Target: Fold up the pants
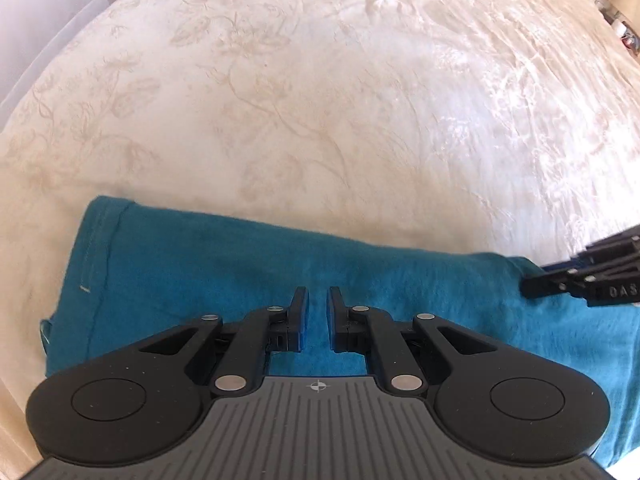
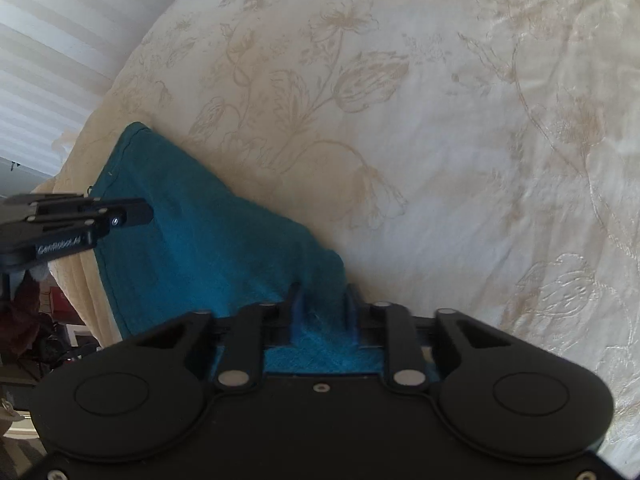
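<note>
Cream bedspread (image 1: 320, 100) with a pale flower pattern, filling both views and carrying everything.

Nearest in the left wrist view: left tool (image 1: 318, 300), pointing steeply down over the cloth, fingers drawn almost together with only a thin slit left, nothing seen caught in that slit. Directly below and beyond it: teal pants (image 1: 200, 264), folded into a long band lying flat across the bedspread, near the bed's edge, stitched seam showing at the band's left end. At the band's right end: right tool (image 1: 536, 286), coming in from the frame's edge, tip down on the cloth.

Nearest in the right wrist view: same right tool, fingers pinching a raised ridge of the teal cloth, fabric bunched between the pads and pulled up into a small peak. Further out from that pinch: rest of the pants stretching away to the upper left, tapering toward the far corner at the bed's edge. Above that far part, apart from the cloth as far as can be told: left tool's dark tip, entering from the left.

Beyond the pants: bare flowered bedspread, wrinkled and shiny toward the right. Furthest, upper left: white striped blind or wall (image 2: 48, 40), not clear which.
</note>
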